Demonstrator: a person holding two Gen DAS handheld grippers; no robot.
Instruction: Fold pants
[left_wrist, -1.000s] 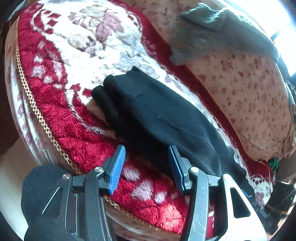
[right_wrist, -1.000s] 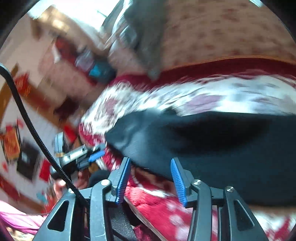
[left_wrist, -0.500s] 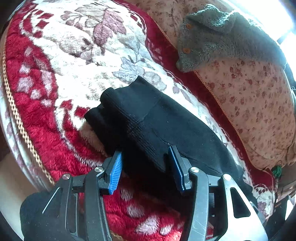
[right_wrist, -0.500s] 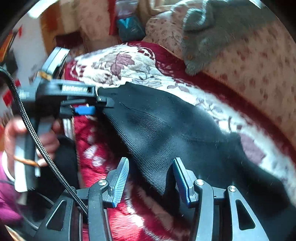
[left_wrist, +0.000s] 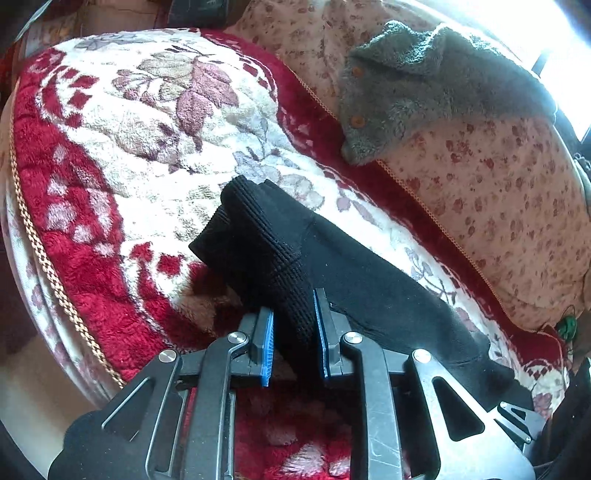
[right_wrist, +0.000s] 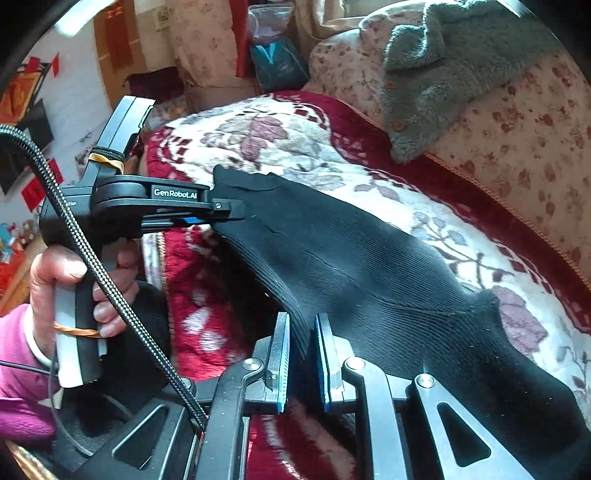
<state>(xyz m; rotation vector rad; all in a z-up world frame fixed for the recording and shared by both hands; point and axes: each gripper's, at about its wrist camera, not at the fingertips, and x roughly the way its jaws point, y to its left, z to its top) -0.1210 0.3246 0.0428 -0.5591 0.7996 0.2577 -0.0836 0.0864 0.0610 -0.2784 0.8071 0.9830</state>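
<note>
Left wrist view | left gripper (left_wrist: 291, 341) clamped on black pants (left_wrist: 332, 266) near sofa cushion (left_wrist: 110, 155) front edge | right gripper (right_wrist: 302, 356) pinching same edge further along, likely to lift for folding over.

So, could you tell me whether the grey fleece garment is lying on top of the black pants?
No, the grey fleece garment lies apart from the black pants.

The pants (left_wrist: 369, 280) are matt black ribbed knit cloth. Under them, a plush, deep-pile sofa cover (left_wrist: 155, 122) in red and cream. At two o'clock lies a fuzzy grey fleece garment (left_wrist: 424, 81) with wooden-looking buttons. The left gripper (left_wrist: 293, 328) has scuffed matt metal arms and ridged blue pads (left_wrist: 266, 339).
</note>
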